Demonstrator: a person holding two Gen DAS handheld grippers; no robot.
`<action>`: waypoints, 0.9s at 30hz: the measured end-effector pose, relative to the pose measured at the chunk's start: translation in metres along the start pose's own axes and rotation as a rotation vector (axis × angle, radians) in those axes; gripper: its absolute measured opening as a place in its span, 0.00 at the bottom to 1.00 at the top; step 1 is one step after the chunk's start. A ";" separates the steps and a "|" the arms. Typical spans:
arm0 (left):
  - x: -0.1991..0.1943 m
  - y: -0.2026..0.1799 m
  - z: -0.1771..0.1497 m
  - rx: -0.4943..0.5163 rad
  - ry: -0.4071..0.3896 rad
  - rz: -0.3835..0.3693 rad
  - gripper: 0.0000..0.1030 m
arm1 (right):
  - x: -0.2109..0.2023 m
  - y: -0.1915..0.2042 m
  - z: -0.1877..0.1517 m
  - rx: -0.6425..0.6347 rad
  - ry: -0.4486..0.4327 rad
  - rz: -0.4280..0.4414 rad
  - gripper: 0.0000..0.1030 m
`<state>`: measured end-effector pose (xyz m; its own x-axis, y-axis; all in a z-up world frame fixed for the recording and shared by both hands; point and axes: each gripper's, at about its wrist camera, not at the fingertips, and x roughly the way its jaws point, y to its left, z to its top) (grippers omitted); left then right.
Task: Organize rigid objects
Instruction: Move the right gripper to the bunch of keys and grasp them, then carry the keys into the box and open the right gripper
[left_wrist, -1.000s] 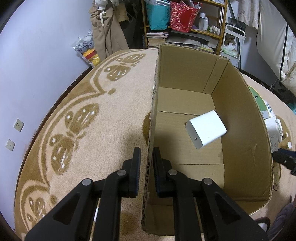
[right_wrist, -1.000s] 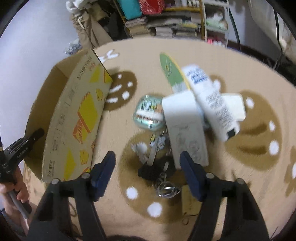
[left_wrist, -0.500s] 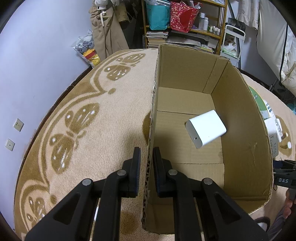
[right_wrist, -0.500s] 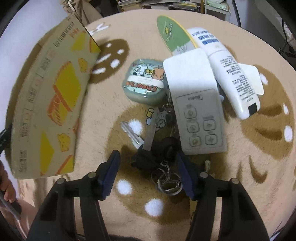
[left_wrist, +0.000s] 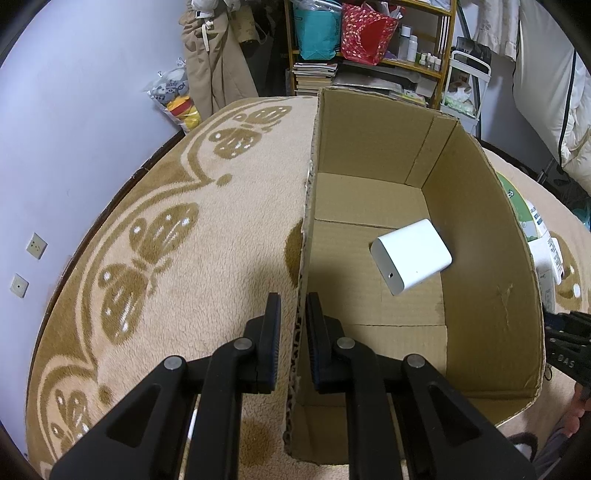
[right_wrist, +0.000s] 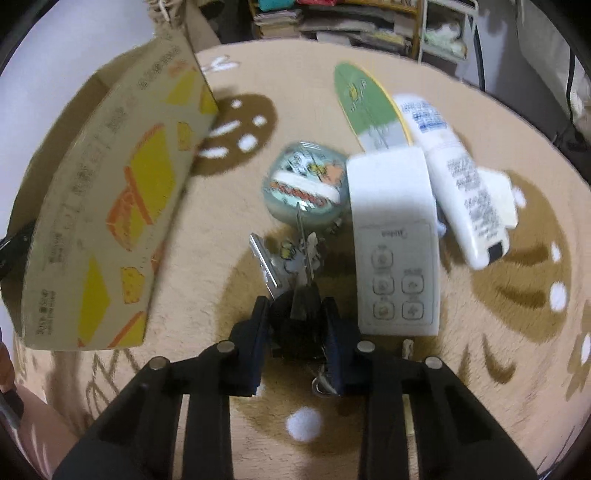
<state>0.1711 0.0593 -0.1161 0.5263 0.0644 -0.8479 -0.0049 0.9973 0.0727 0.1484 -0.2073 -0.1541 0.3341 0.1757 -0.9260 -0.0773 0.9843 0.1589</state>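
Note:
My left gripper (left_wrist: 293, 314) is shut on the left wall of an open cardboard box (left_wrist: 472, 206), which holds a white power bank (left_wrist: 412, 256). In the right wrist view the box (right_wrist: 110, 206) stands on the left. My right gripper (right_wrist: 295, 314) is shut on a bunch of keys (right_wrist: 291, 280) with a black fob, with the keys pointing forward. On the rug ahead lie a round green cartoon case (right_wrist: 304, 188), a white remote (right_wrist: 395, 240), a white tube (right_wrist: 454, 184) and a green card (right_wrist: 365, 107).
A beige rug (left_wrist: 166, 240) with brown butterfly patterns covers the floor. A wall with sockets is on the left. Shelves with bags and books (left_wrist: 351, 33) stand at the back. My right gripper's body shows at the right edge of the left wrist view (left_wrist: 569, 350).
My right gripper has come down over the keys and closed on the black fob. The left gripper and the box have not moved.

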 end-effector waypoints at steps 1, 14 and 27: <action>0.000 0.000 0.000 0.002 0.000 0.001 0.13 | -0.004 0.001 0.001 0.001 -0.013 0.004 0.29; -0.001 -0.001 -0.001 0.004 -0.002 0.007 0.12 | -0.057 0.014 0.042 -0.011 -0.176 0.054 0.07; -0.001 -0.001 -0.001 0.000 -0.001 0.004 0.12 | -0.085 0.032 0.056 -0.082 -0.261 0.055 0.07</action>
<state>0.1695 0.0580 -0.1163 0.5271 0.0681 -0.8471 -0.0070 0.9971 0.0758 0.1701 -0.1902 -0.0510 0.5570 0.2380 -0.7957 -0.1743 0.9702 0.1682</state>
